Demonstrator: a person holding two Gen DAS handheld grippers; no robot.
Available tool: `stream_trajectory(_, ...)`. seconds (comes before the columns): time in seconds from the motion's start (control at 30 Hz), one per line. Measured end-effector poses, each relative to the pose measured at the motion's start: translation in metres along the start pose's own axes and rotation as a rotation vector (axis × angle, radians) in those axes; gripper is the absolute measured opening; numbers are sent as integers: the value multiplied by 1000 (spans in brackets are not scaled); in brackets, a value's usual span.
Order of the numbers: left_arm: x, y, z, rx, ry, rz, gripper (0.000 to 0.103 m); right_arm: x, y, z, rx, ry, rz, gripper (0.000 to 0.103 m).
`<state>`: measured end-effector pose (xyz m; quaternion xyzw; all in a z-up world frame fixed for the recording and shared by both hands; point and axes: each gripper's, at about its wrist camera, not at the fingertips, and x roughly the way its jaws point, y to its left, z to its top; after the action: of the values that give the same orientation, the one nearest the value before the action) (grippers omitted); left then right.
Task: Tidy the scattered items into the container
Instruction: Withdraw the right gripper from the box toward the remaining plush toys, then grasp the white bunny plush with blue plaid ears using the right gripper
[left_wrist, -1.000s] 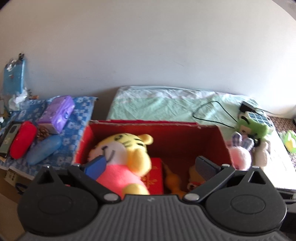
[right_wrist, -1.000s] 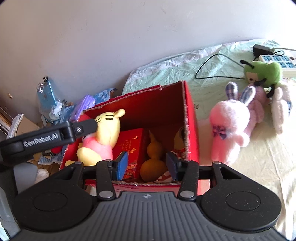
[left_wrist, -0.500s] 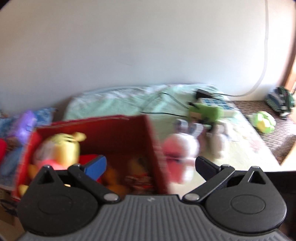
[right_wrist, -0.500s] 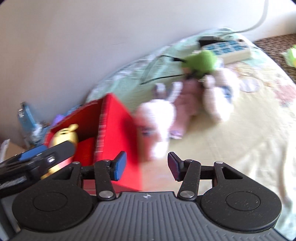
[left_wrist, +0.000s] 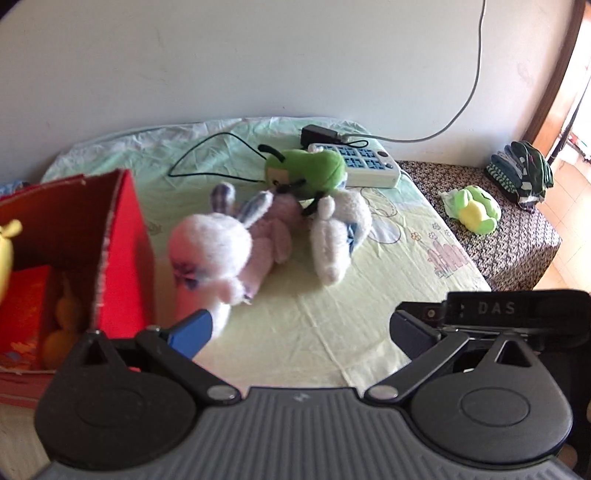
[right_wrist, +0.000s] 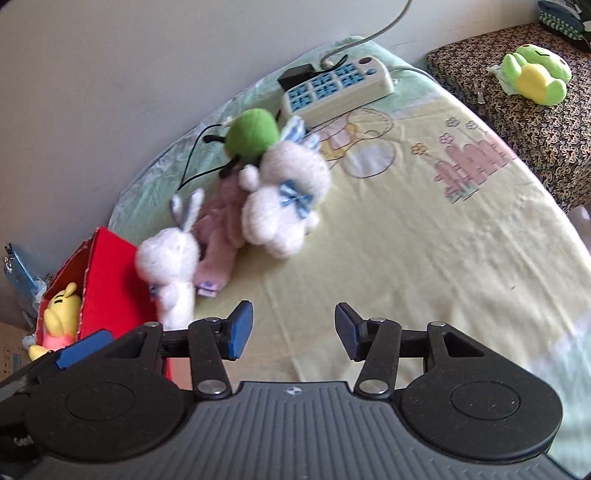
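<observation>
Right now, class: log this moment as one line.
left gripper: open, empty | right gripper: open, empty | red box: partly filled | plush toys: on bed

Bed (right_wrist: 424, 240) under a pale yellow-green sheet. Lying on it: red box (left_wrist: 125, 258) at one edge, pink rabbit (left_wrist: 210, 247) beside it, white plush (right_wrist: 284, 206), green plush (left_wrist: 310, 170), power strip (right_wrist: 336, 88), black cable (left_wrist: 207, 151).

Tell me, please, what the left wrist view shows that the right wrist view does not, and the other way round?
Only the left wrist view looks down into the red box, showing an orange gourd-shaped toy and a red packet inside.

Only the right wrist view shows the blue bow on the white plush, and the blue items behind the box.

Both show the pink rabbit, the green plush, the power strip, the frog toy, and both tools, the left tool and the right tool, open and empty.
</observation>
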<state>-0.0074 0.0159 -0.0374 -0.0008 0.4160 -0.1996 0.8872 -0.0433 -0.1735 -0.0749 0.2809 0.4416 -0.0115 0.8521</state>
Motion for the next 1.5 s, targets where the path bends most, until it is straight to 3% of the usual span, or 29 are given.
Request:
stream_trajectory(0.2, 31, -23, 12, 25, -6, 54, 99, 5, -29, 16, -18, 30, -8, 53)
stream_trajectory(0.4, 64, -54, 24, 146, -57, 84, 97, 22, -50, 46, 19, 29, 23, 57)
stream_trajectory(0.53, 93, -57, 28, 169, -31, 87, 91, 43, -53, 67, 15, 37, 69, 59)
stream_trajectory(0.6, 106, -55, 32, 152, -22, 76, 89, 56, -51, 78, 7, 30, 91, 66)
stream_trajectory(0.7, 125, -57, 36, 161, -24, 92, 83, 74, -48, 96, -5, 26, 126, 66)
stream_trajectory(0.83, 151, -62, 40, 189, 14, 96, 66, 96, -43, 114, -33, 8, 156, 76)
stream_trajectory(1.07, 175, -58, 40, 187, 57, 131, 67, 130, -38, 124, -35, 25, 222, 90)
stream_trajectory(1.13, 176, -53, 41, 162, 61, 112, 66, 132, -38, 123, -8, 38, 265, 90)
stream_trajectory(1.3, 180, -51, 41, 142, 89, 111, 49, 143, -26, 113, -41, 102, 292, 67)
stream_trajectory(1.5, 147, -61, 35, 121, 64, 30, 45, 112, -28, 104, -50, 75, 304, 64)
